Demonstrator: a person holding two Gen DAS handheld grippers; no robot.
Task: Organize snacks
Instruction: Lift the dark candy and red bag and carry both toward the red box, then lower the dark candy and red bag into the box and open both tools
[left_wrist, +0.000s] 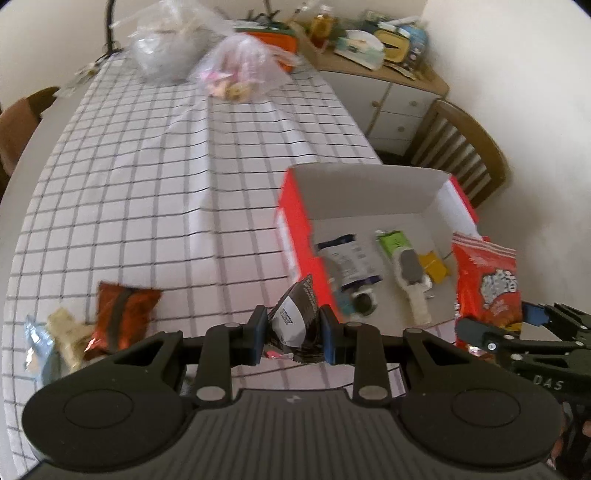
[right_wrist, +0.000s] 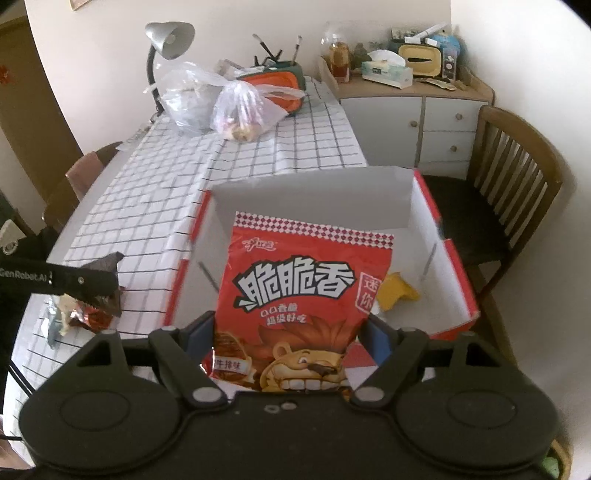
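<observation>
While the left tongs (left_wrist: 294, 334) are nearly closed, their blue pads pinch a small black-and-white snack packet (left_wrist: 295, 317) that stands crumpled between them, held above the checked tabletop (left_wrist: 166, 177) just beside the near left corner of the red box (left_wrist: 295, 221). The right tongs (right_wrist: 290, 338) stand wide, their pads pressed against both edges of a large red snack bag (right_wrist: 295, 291) printed with a grinning lion; the bag is upright and held over the open box (right_wrist: 458, 280).

Inside the box, seen from the left wrist view, lie a blue-and-white packet (left_wrist: 349, 262), a green-and-white packet (left_wrist: 400, 262) and a yellow packet (left_wrist: 436, 266), all flat on the white floor of the box. The box sits at the right edge of the tabletop, its flaps raised.

To the left on the tabletop lies a small cluster of loose snacks: a shiny brown packet (left_wrist: 123, 317), a cream packet (left_wrist: 68, 328) and a pale blue packet (left_wrist: 37, 347), touching one another.

At the far end of the tabletop rest two clear plastic bags (left_wrist: 236, 70). A wooden chair (right_wrist: 517, 192) stands to the right of the box.
</observation>
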